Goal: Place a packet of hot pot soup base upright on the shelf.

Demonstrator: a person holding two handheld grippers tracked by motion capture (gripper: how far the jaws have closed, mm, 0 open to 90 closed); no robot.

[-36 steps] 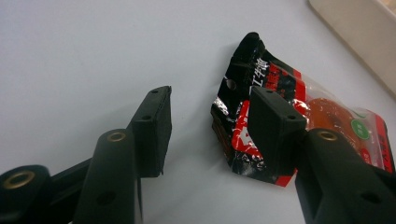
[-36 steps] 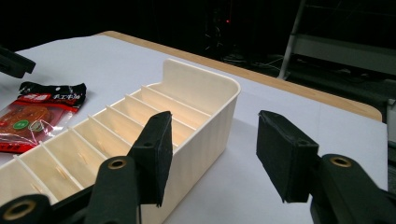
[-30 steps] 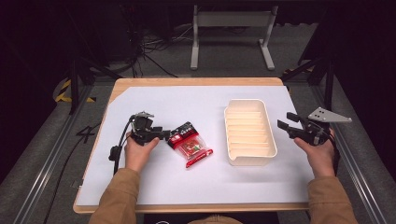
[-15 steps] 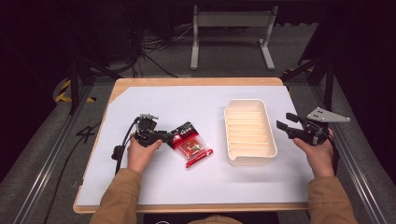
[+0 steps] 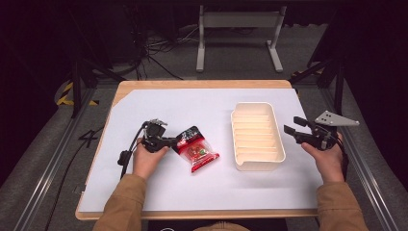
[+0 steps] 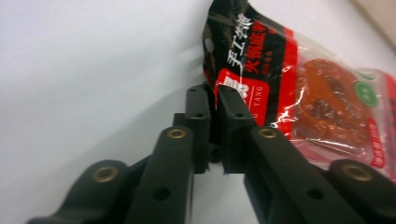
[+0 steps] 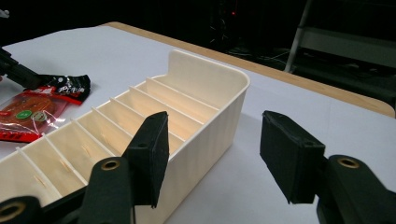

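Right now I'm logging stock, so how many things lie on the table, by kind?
Red and black sauce packet: 1
Cream divided tray: 1
Total: 2

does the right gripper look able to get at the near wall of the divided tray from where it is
Probably yes. The right gripper hangs open beside the cream tray, whose right wall lies just ahead of it with bare white table between. The sauce packet sits on the far side, pinched by the left gripper.

Packet [image 5: 196,149] left of tray [image 5: 257,163], on table [image 5: 202,98]
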